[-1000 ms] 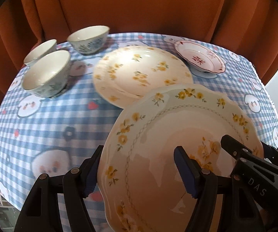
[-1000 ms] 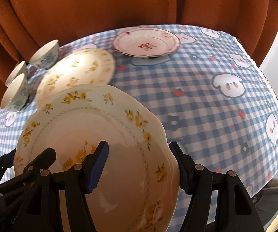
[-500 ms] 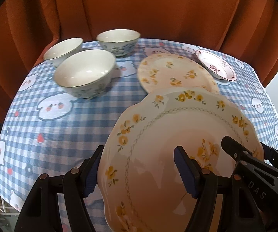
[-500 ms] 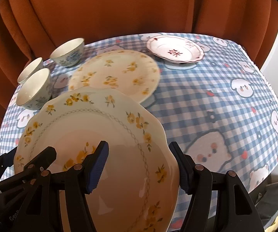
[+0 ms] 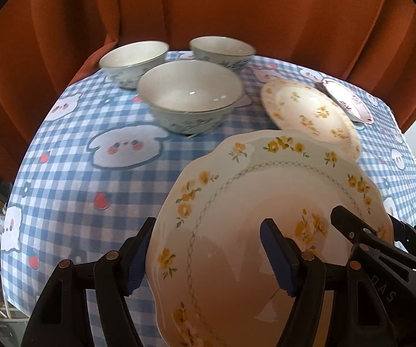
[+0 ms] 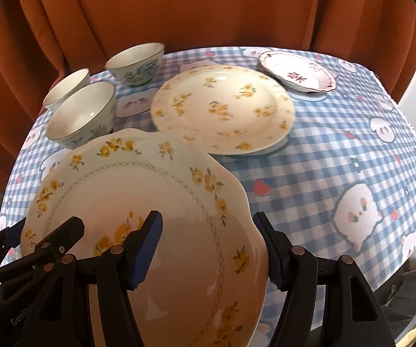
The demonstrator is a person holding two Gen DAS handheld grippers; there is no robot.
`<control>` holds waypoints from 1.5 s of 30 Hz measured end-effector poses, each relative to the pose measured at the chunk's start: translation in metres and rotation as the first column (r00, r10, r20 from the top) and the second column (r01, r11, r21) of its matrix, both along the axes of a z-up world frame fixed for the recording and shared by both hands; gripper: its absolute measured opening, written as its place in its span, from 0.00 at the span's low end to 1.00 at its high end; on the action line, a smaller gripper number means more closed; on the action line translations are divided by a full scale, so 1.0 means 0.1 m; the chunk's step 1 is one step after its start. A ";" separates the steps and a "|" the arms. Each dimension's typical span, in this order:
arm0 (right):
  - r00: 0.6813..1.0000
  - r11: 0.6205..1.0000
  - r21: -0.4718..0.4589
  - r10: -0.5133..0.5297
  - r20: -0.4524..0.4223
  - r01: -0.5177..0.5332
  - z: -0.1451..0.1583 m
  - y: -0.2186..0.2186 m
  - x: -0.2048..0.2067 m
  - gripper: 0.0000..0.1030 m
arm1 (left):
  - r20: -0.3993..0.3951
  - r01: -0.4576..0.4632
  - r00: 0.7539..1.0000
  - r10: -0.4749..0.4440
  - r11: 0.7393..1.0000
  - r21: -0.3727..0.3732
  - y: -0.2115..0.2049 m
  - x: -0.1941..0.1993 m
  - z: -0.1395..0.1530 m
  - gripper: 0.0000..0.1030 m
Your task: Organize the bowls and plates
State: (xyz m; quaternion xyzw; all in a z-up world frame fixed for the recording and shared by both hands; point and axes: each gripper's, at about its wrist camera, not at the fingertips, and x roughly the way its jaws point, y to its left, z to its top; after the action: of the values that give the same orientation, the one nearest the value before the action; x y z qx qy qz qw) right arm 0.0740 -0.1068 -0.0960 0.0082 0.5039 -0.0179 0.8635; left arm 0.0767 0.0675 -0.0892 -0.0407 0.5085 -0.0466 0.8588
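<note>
Both grippers are on the big scalloped cream plate with yellow flowers [image 5: 266, 225], carried in the air above the blue-and-white checked tablecloth [image 5: 72, 179]. The left gripper [image 5: 205, 257] pinches the rim at about nine o'clock on the plate, one blue pad on the face, the other under the edge. The right gripper [image 6: 211, 248] pinches the opposite rim at about three o'clock in the same manner.

On the cloth, the round cream plate with scattered yellow sprigs [image 6: 222, 110] lies flat at twelve o'clock from the right gripper. Past it, toward one o'clock, sits the small white dish with red trim [image 6: 297, 70]. Three white bowls with blue floral outsides [image 5: 190, 95] cluster at eleven o'clock in the left view, close together.

This looks like glazed ceramic: stiff, fairly heavy, slick under rubber pads, and quick to chip on that wavy edge. Opposite-rim holds suit it; I'd judge a level carry and a soft set-down onto the matching yellow plate the sensible play. Tilt is the risk here, as the glaze could slide.
</note>
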 end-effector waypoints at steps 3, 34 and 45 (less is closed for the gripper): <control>1.000 1.000 0.000 0.018 -0.016 -0.018 -0.06 0.14 0.01 0.66 | -0.019 -0.020 1.000 0.020 1.000 -0.002 0.13 0.02 -0.05 0.70; 0.991 1.000 -0.025 -0.004 -0.135 0.001 -0.55 0.57 0.34 0.65 | -0.124 -0.059 0.990 0.068 0.995 0.074 0.37 0.25 -0.46 0.71; 0.979 0.999 0.014 0.054 -0.197 -0.053 -0.55 0.53 0.28 0.66 | -0.182 -0.092 0.978 0.104 0.993 0.073 0.41 0.10 -0.44 0.80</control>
State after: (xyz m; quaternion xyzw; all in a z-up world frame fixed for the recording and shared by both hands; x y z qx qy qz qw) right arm 0.1023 -0.0534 -0.1507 -0.0034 0.5870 0.0069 0.8095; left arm 0.0870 0.1090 -0.1334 -0.0424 0.5849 0.0161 0.8098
